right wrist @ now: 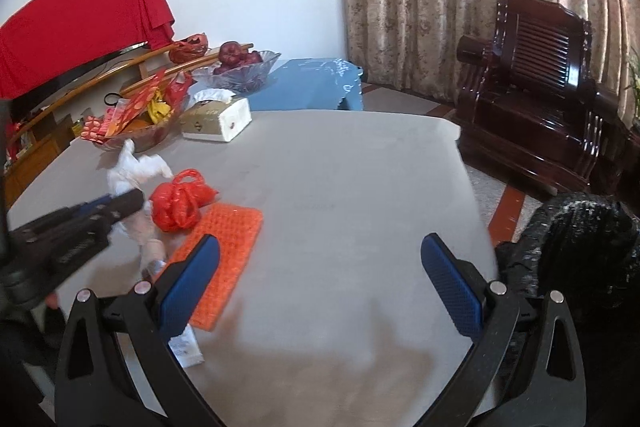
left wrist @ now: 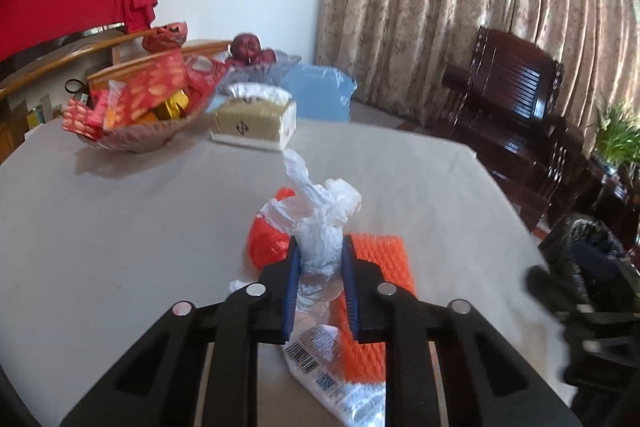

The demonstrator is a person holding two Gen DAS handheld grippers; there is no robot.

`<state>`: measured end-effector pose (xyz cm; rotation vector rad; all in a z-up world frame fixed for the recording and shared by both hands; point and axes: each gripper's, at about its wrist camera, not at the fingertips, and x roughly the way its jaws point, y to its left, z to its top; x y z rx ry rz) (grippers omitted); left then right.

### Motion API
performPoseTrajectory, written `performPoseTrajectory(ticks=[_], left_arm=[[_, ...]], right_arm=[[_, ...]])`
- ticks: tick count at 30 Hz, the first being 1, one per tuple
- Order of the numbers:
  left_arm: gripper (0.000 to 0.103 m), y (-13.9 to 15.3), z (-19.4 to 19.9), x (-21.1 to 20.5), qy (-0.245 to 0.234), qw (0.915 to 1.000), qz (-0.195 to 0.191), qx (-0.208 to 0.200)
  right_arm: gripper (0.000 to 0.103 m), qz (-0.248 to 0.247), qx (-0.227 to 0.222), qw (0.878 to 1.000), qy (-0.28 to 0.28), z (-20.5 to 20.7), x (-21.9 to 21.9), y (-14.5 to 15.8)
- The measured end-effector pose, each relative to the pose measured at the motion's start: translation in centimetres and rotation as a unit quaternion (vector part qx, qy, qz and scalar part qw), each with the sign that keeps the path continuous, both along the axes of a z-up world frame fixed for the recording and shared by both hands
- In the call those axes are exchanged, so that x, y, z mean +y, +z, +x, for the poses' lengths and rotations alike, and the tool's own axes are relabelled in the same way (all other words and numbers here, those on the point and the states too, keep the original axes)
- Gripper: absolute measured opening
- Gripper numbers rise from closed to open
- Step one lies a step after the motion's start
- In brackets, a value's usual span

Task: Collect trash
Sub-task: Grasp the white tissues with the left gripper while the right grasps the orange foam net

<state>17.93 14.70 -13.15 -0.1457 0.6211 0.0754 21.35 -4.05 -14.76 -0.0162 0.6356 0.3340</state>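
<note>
My left gripper (left wrist: 320,251) is shut on a crumpled white plastic bag (left wrist: 320,223), held upright a little above the grey table (left wrist: 120,227); it also shows in the right wrist view (right wrist: 136,167) in the left gripper (right wrist: 132,201). A red plastic bag (left wrist: 268,247) lies just behind it, also in the right wrist view (right wrist: 180,203). An orange foam net (left wrist: 380,259) lies flat under and right of the fingers, also in the right wrist view (right wrist: 224,251). A white printed wrapper (left wrist: 332,379) lies below. My right gripper (right wrist: 320,259) is open and empty over bare table.
A glass bowl of red snack packets (left wrist: 136,115), a tissue box (left wrist: 256,123) and a fruit bowl (right wrist: 240,67) stand at the table's far side. A black bin bag (right wrist: 576,251) sits off the right edge. A dark wooden armchair (right wrist: 536,107) stands beyond.
</note>
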Motion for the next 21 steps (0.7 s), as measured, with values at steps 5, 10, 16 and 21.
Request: performPoseTrajectory(ticks=[5,10,16,21], left_arm=[[0.02,0.8,-2.2,2.1,0.016,0.9998,0.012,-0.006],[0.02,-0.5,-3.5,4.1,0.034,0.9988,0.033,0.011],[0.02,-1.9,-3.8,5.9,0.053,0.9977,0.036,0.023],[0.02,-2.8,-3.9,6.4,0.055,0.9975,0.032,0.03]], right_arm=[[0.098,-0.001,0.003,1.0,0.009,0.0,2.5,-0.5],[0.098,-0.009,0.007,1.0,0.014,0.2,5.4,-1.4],[0.097,-0.022,0.018,0.999,0.023,0.6,7.8,-2.6],[0.088,-0.029,0.041,0.998,0.024,1.3,8.8,-3.5]])
